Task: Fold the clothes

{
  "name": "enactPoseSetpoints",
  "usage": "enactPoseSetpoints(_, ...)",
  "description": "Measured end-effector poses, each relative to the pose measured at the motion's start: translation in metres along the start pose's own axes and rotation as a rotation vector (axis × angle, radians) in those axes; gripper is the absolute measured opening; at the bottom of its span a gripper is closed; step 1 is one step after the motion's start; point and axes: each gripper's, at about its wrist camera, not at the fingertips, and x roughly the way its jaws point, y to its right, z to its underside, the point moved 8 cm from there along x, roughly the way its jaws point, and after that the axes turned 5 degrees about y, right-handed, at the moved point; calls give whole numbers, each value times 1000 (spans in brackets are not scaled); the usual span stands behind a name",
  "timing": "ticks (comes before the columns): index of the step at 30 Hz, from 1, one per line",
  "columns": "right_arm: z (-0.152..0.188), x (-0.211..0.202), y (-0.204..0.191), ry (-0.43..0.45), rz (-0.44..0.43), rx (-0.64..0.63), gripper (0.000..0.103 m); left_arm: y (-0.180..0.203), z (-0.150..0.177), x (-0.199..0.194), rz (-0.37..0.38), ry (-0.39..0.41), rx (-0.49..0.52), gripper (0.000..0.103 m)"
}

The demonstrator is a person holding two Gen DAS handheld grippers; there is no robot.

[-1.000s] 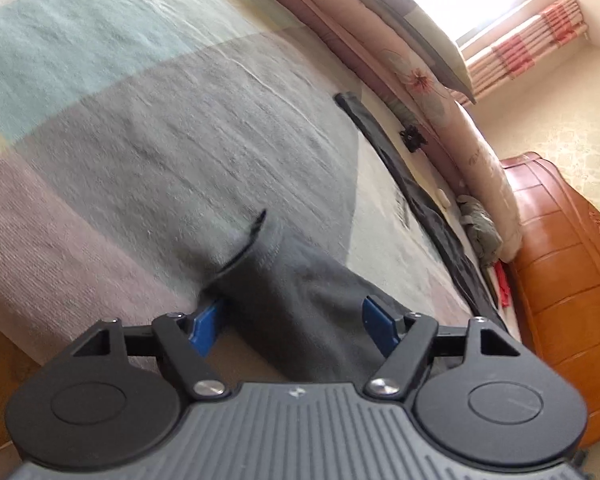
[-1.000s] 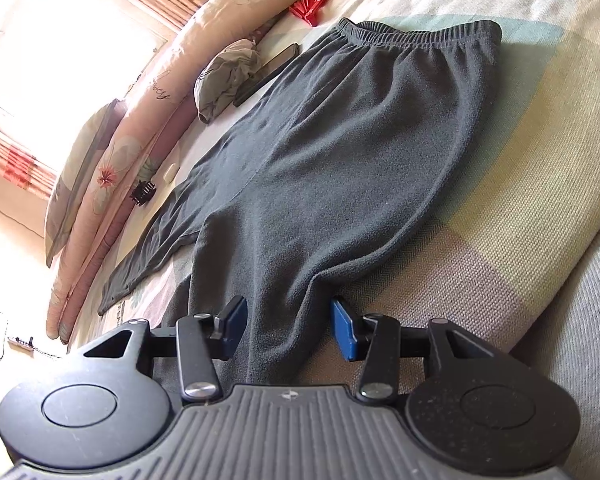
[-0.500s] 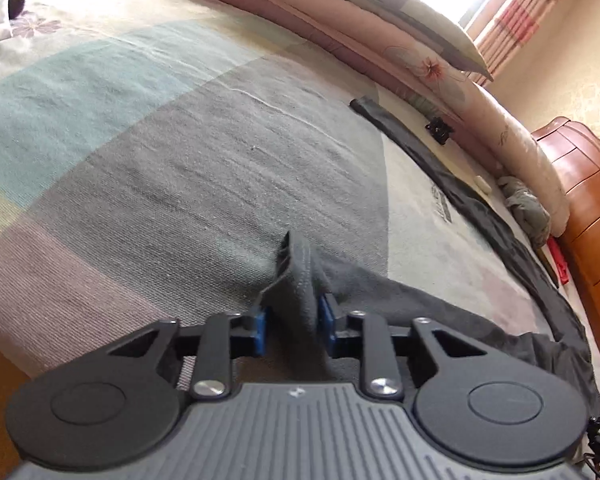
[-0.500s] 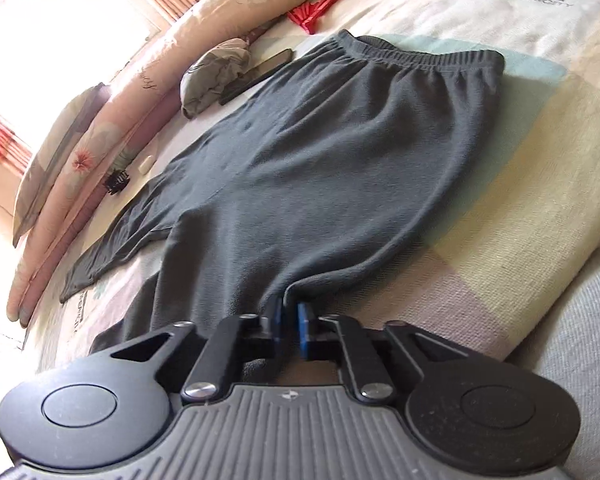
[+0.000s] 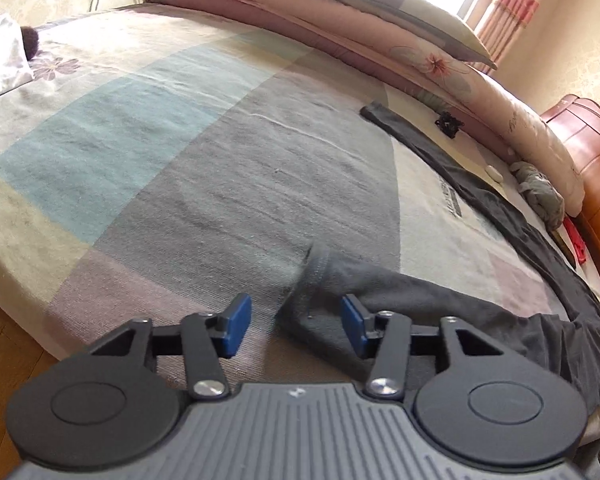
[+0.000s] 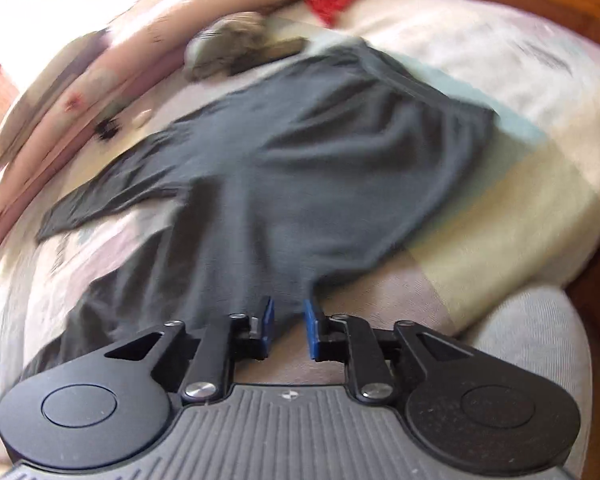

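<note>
Dark grey trousers point(image 6: 300, 160) lie spread on the patchwork bedspread point(image 5: 220, 168), waistband at the far right. In the left wrist view one leg point(image 5: 420, 292) ends in a cuff lying between and just ahead of my left gripper's point(image 5: 295, 326) blue pads. Those jaws are opening and stand wide, clear of the cloth. The other leg point(image 5: 440, 152) stretches away toward the pillows. In the blurred right wrist view my right gripper point(image 6: 289, 328) has its jaws opening with a narrow gap. The trouser edge reaches between the tips, and the pads do not press on it.
Rolled quilts and pillows point(image 5: 420, 60) line the bed's far side, and a wooden headboard point(image 5: 592, 160) is at the right. A crumpled grey cloth point(image 5: 540, 192), a red object point(image 5: 576, 236) and a black hair clip point(image 5: 448, 124) lie nearby. Wooden floor point(image 5: 4, 340) shows below the bed's near edge.
Both grippers stood open around the trouser cloth, shut on it half a second ago, and have now opened again. Both have lifted and rolled, so more of the bed shows.
</note>
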Motion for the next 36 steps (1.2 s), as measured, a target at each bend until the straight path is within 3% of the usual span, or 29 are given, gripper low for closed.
enactPoseSetpoints(3, -11, 0, -60, -32, -146, -187, 41, 23, 1, 2, 35, -17, 46, 72)
enactPoseSetpoints(5, -15, 7, -110, -75, -307, -292, 52, 35, 6, 6, 66, -38, 58, 75)
enactPoseSetpoints(11, 11, 56, -262, -316, -703, -561, 61, 30, 24, 13, 99, -106, -69, 78)
enactPoseSetpoints(14, 36, 82, -330, -441, -840, -701, 61, 19, 31, 13, 95, -117, -159, 81)
enactPoseSetpoints(19, 80, 125, -414, -623, -969, -835, 61, 8, 37, 13, 102, -105, -241, 83)
enactPoseSetpoints(22, 98, 149, -446, -708, -1002, -883, 61, 9, 33, 14, 89, -104, -210, 83)
enactPoseSetpoints(26, 118, 168, -466, -822, -1024, -966, 61, 23, 29, 11, 69, -67, -2, 83)
enactPoseSetpoints(32, 151, 170, -474, -992, -1069, -1117, 62, 44, 35, 2, 100, -51, 280, 83)
enactPoseSetpoints(36, 161, 173, -496, -1029, -1103, -1157, 61, 54, 31, -7, 132, -14, 370, 87)
